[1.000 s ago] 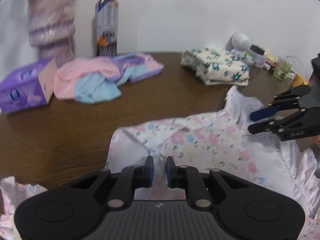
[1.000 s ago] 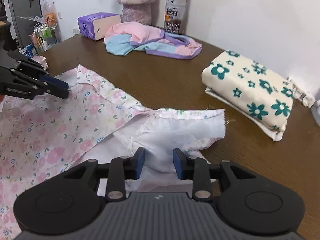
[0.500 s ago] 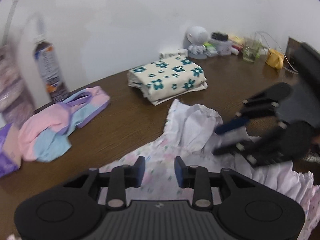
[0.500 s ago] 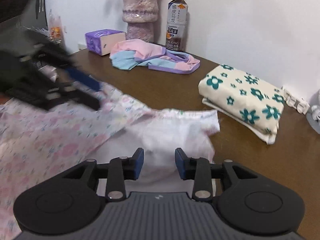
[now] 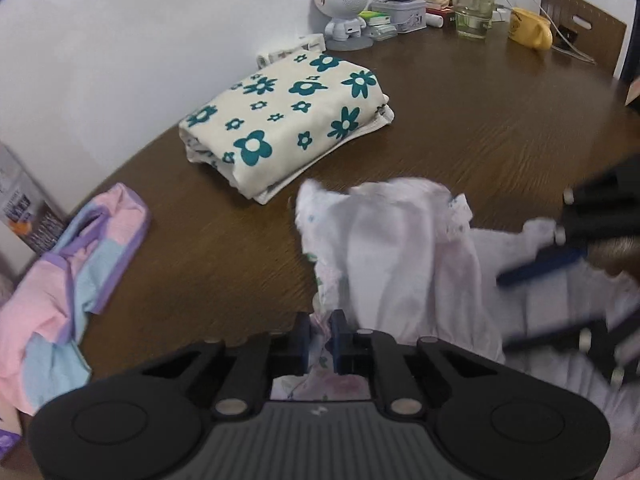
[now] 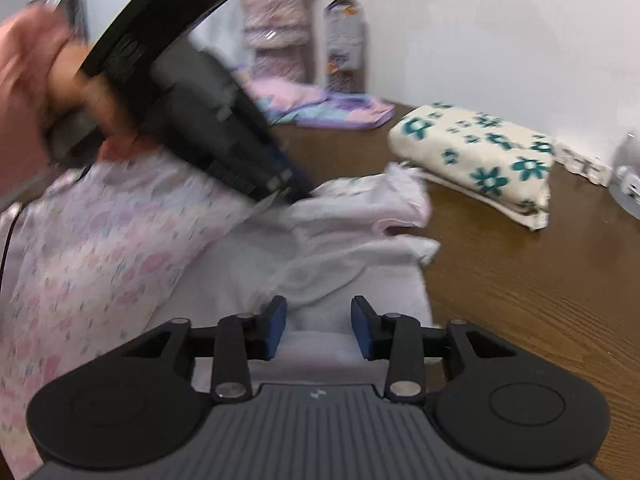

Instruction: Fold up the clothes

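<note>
A pink floral garment (image 5: 400, 260) with its white inside showing lies bunched on the brown table (image 5: 480, 112). My left gripper (image 5: 320, 336) is shut on a fold of its edge, with fabric pinched between the blue pads. In the right wrist view the left gripper (image 6: 298, 192) is a blurred dark shape held by a hand, its tip against the garment (image 6: 120, 248). My right gripper (image 6: 319, 326) stands open low over the white fabric, nothing between its fingers. It shows blurred at the right edge of the left wrist view (image 5: 506, 312).
A folded cream cloth with teal flowers (image 5: 288, 120) lies beyond the garment. A pink, blue and purple garment (image 5: 60, 292) sits at the left, near a bottle (image 6: 344, 40) and vase (image 6: 276, 28). A white figurine (image 5: 344, 8), jar (image 5: 474, 12) and small items line the wall.
My left gripper swung right across the garment, opened on the way, and is now shut on its edge. The garment is more bunched. The right gripper stayed open.
</note>
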The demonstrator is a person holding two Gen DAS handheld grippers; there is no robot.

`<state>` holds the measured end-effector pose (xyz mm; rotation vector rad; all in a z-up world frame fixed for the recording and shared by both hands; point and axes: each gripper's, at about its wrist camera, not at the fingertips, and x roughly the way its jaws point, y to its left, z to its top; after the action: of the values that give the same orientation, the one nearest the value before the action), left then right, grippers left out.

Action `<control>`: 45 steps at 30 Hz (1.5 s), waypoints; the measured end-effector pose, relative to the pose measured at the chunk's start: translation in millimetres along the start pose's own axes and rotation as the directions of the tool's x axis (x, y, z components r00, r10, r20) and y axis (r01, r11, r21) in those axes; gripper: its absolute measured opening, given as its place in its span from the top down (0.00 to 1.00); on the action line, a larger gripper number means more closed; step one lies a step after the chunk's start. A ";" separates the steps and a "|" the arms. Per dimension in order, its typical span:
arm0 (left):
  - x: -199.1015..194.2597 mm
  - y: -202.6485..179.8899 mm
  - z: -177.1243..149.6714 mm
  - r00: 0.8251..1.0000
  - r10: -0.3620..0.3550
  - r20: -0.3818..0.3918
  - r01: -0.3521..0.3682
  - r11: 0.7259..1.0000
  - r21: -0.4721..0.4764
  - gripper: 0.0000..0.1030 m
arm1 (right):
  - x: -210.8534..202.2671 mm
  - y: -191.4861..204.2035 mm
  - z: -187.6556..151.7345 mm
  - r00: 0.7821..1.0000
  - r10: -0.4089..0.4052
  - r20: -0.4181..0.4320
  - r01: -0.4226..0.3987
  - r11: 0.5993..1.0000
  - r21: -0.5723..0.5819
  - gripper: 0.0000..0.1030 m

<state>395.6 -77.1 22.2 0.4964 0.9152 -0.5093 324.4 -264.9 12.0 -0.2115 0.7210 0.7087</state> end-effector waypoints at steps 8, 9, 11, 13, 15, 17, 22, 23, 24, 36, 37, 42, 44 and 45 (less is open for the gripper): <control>-13.9 -37.4 -22.6 0.935 0.301 0.186 -0.325 0.939 0.114 0.94 | 19.3 -12.5 14.3 0.997 -0.074 -0.026 0.075 0.997 0.035 0.65; -15.1 -42.2 -25.5 0.923 0.323 0.209 -0.354 0.925 0.134 0.94 | 18.0 -11.7 13.5 0.997 -0.079 -0.028 0.080 0.996 0.037 0.65; -17.5 -51.7 -31.2 0.895 0.364 0.257 -0.413 0.894 0.172 0.94 | 14.9 -11.3 15.3 0.996 -0.080 -0.033 0.081 0.996 0.027 0.65; -19.9 -61.2 -36.9 0.863 0.401 0.307 -0.472 0.857 0.207 0.94 | 9.9 -12.2 20.0 0.996 -0.079 -0.036 0.080 0.997 0.014 0.65; -22.3 -70.7 -42.6 0.828 0.433 0.357 -0.529 0.815 0.237 0.94 | -2.3 -10.7 30.6 0.995 -0.097 0.008 0.098 0.995 -0.033 0.64; -24.7 -80.3 -48.3 0.789 0.460 0.407 -0.584 0.768 0.263 0.94 | -14.2 -5.7 46.9 0.990 -0.128 0.055 0.133 0.984 -0.118 0.59; -25.1 -98.2 -62.3 0.759 0.447 0.474 -0.626 0.702 0.341 0.94 | -17.6 17.0 76.6 0.973 -0.194 0.129 0.231 0.877 -0.422 0.51; -26.2 -100.6 -64.7 0.760 0.437 0.481 -0.625 0.694 0.357 0.94 | -14.5 20.9 79.0 0.974 -0.190 0.127 0.228 0.845 -0.484 0.51; -27.2 -103.0 -67.4 0.763 0.428 0.485 -0.623 0.686 0.376 0.94 | -11.2 24.8 81.2 0.975 -0.185 0.124 0.223 0.808 -0.545 0.51; -36.7 -110.9 -80.8 0.790 0.366 0.493 -0.594 0.655 0.466 0.94 | 47.0 67.8 48.9 0.955 -0.290 0.062 0.164 0.341 -0.925 1.00; -39.6 -108.0 -79.6 0.797 0.357 0.488 -0.580 0.678 0.452 0.93 | 44.3 68.9 46.7 0.952 -0.299 0.070 0.178 0.349 -0.920 1.00; -52.3 -93.1 -64.7 0.836 0.302 0.458 -0.490 0.786 0.377 0.74 | 20.9 83.7 30.3 0.904 -0.340 0.259 0.376 0.343 -0.861 1.00; -50.2 -90.0 -56.2 0.839 0.303 0.452 -0.485 0.792 0.370 0.62 | 16.9 92.5 23.7 0.879 -0.345 0.329 0.438 0.313 -0.843 1.00; -47.6 -88.6 -51.6 0.841 0.306 0.447 -0.485 0.792 0.370 0.61 | 17.2 95.4 21.2 0.874 -0.347 0.341 0.448 0.301 -0.842 1.00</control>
<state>286.2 -105.2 19.1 0.9847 0.2915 -0.4064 281.9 -175.7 21.7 -1.3523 0.0651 0.5435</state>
